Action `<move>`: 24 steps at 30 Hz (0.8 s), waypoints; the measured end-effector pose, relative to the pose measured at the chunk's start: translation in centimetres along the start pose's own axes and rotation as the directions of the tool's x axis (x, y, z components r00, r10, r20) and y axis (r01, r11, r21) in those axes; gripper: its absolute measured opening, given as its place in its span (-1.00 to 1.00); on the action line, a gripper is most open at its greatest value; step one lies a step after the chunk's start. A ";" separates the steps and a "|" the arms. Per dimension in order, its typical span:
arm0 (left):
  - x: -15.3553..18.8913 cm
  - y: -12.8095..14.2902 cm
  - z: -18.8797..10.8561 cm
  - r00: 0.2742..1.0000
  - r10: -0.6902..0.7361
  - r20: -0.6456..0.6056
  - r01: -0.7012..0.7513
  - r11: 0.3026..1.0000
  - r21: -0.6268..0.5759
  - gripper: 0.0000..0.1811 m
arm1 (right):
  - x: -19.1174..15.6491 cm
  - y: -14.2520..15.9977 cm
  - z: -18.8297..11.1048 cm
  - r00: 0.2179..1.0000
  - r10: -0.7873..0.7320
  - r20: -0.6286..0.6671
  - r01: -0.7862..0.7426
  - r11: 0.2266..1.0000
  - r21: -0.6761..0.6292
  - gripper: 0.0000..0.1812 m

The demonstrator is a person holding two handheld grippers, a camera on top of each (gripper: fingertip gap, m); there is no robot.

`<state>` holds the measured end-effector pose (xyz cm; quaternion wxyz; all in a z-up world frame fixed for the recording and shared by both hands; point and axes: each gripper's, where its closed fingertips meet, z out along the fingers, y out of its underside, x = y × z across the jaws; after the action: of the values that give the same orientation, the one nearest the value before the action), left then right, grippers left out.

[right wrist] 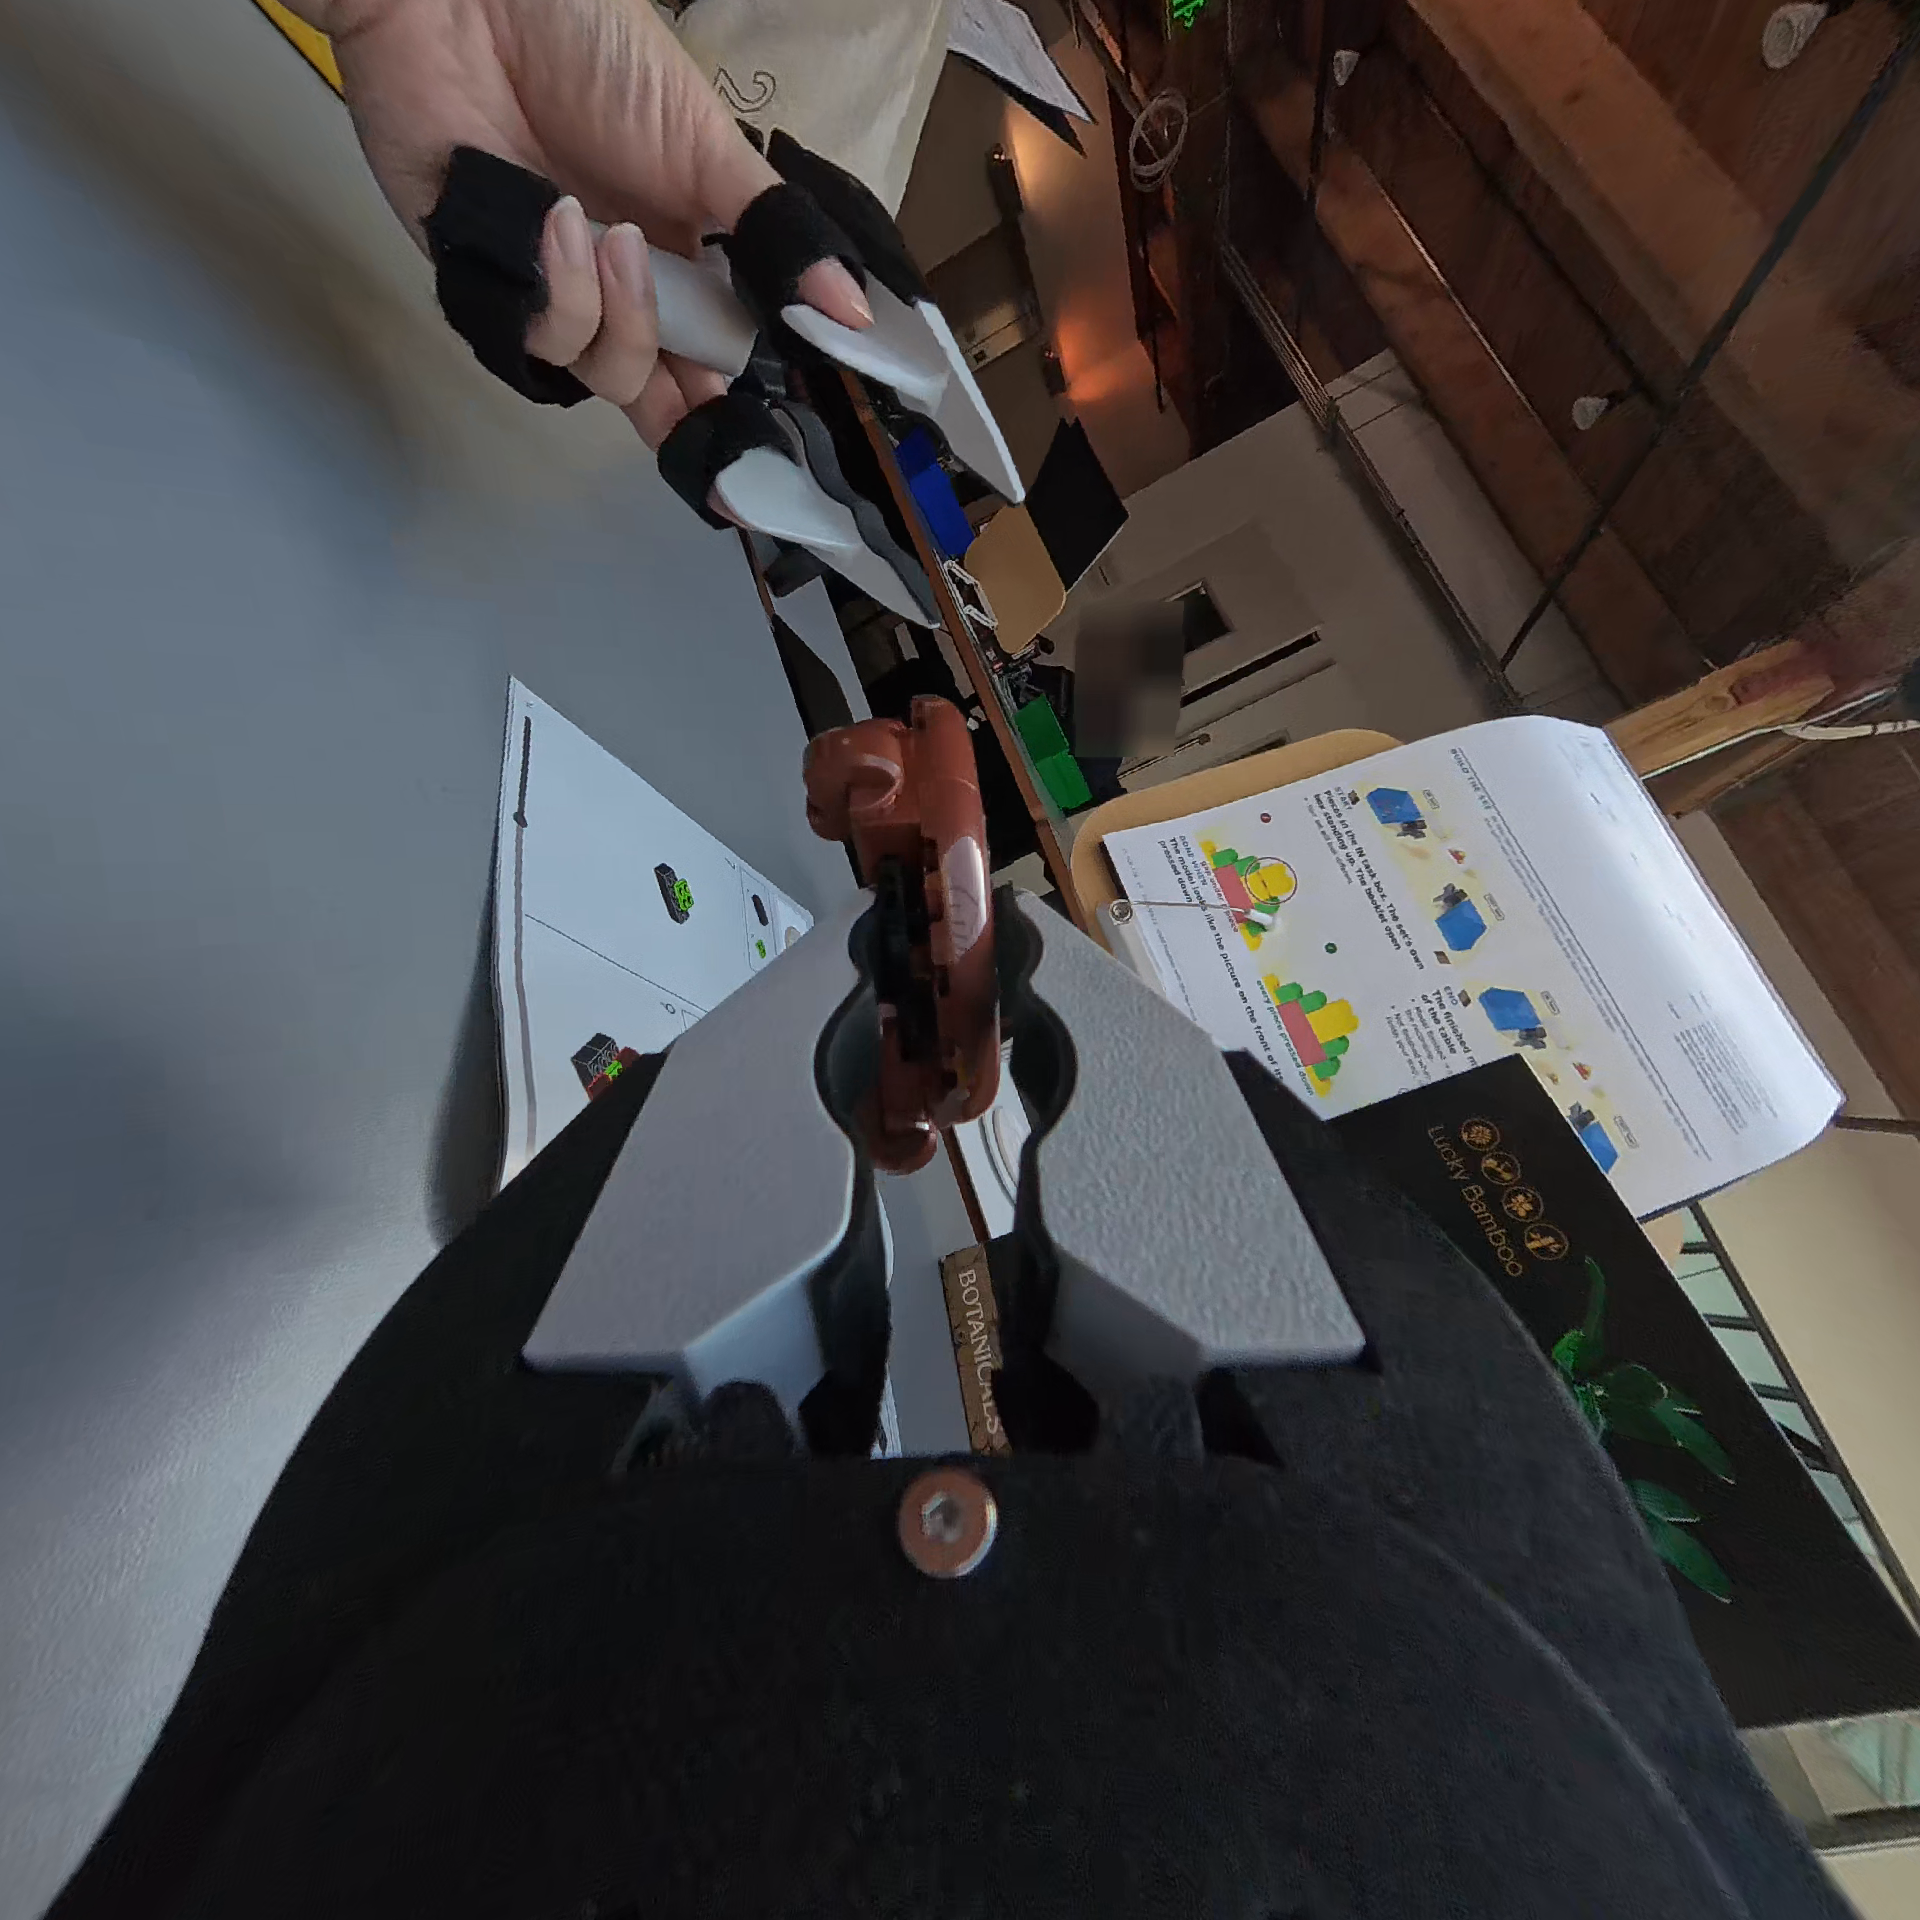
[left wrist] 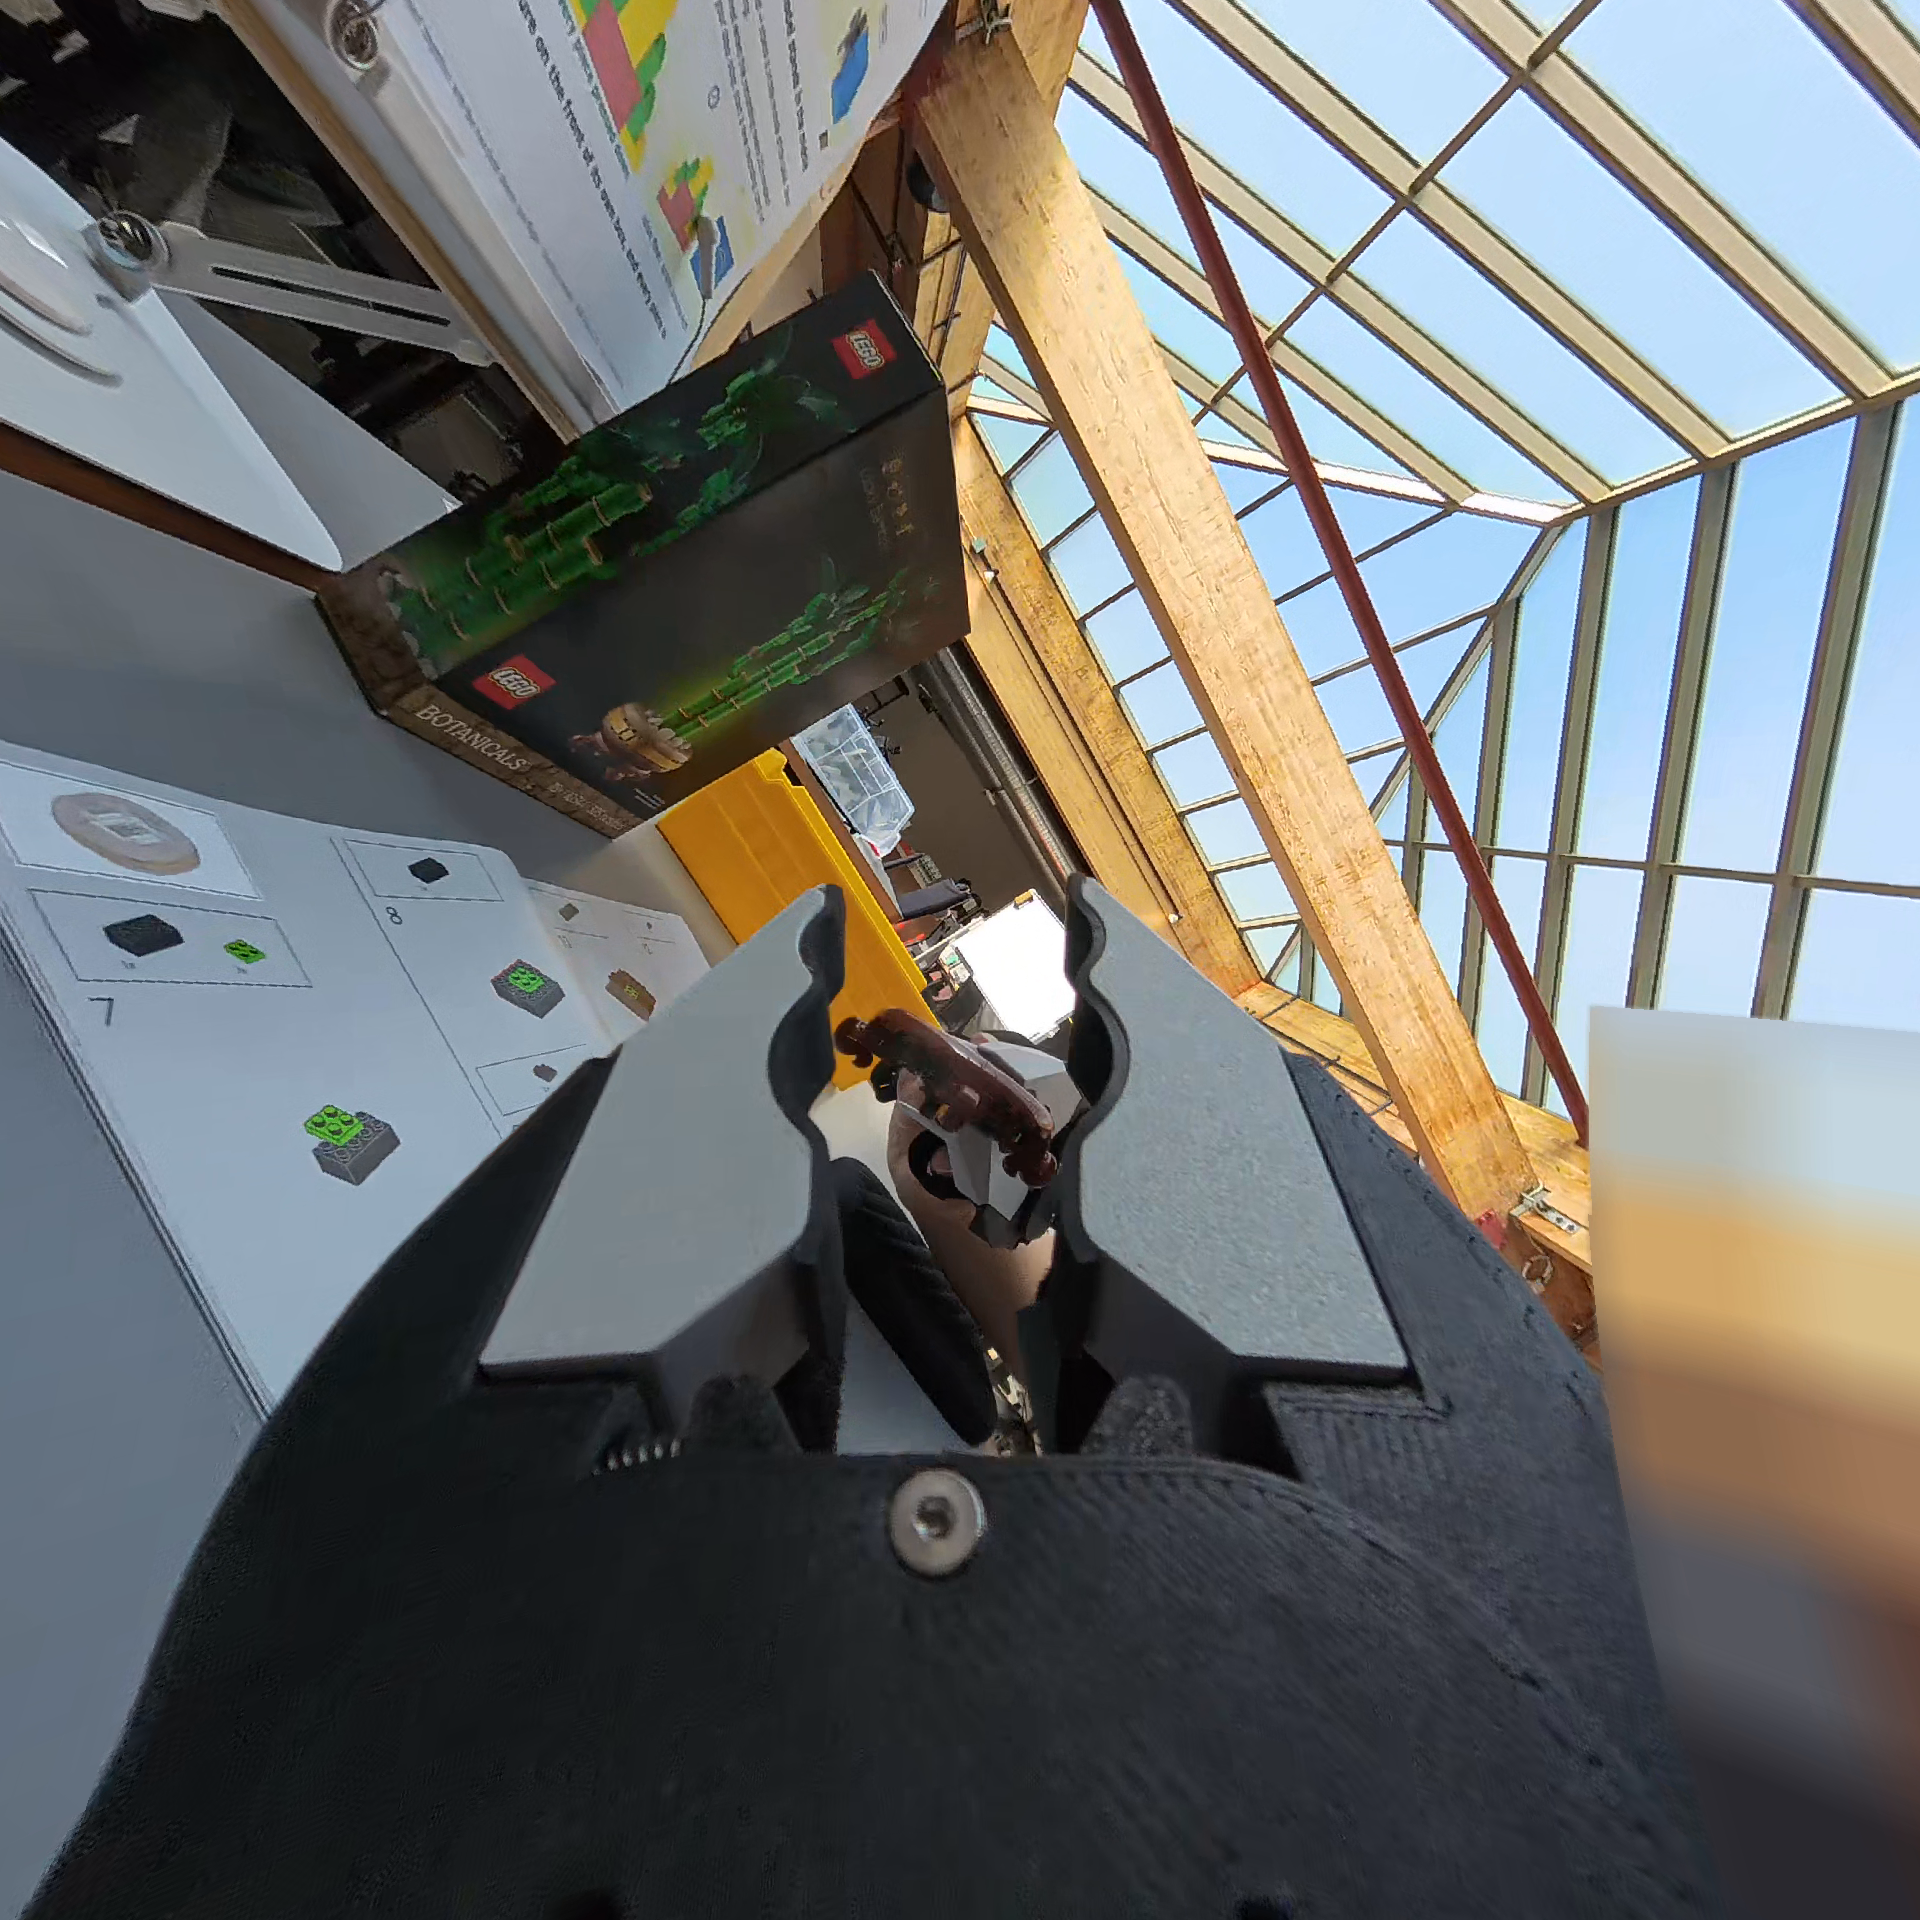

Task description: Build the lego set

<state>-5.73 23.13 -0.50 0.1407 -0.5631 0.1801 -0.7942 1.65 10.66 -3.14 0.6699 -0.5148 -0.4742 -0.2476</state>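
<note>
Reddish-brown, the lego assembly (right wrist: 920, 935) sits clamped between the fingers of the right hand-held gripper (right wrist: 925, 997), its rounded end jutting past the fingertips. Beyond it, the left hand-held gripper (right wrist: 883, 457) hangs in a person's hand (right wrist: 582, 208), fingers spread with nothing between them. In the left wrist view the same brown piece (left wrist: 951, 1091) shows through that gap, held farther off. Left of both tools, an open instruction booklet (left wrist: 312, 997) lies on the grey surface (left wrist: 156, 644). A dark set box (left wrist: 675, 582) stands ahead, a yellow bin (left wrist: 758, 862) partly hidden behind the left tool's fingers. The printed sheet (right wrist: 1455, 956) to the right is cut off by the box.
</note>
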 end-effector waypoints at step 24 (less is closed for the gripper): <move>0.0 -1.8 -1.5 0.998 -0.033 -0.050 0.036 0.997 0.063 -0.58 | -0.6 2.3 -1.7 0.984 0.046 0.171 -0.033 0.996 -0.079 -0.80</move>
<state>-7.21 24.93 -0.12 0.1405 -0.5416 0.1482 -0.8154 3.96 9.78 -4.79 0.6111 -0.5688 -0.5103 -0.2066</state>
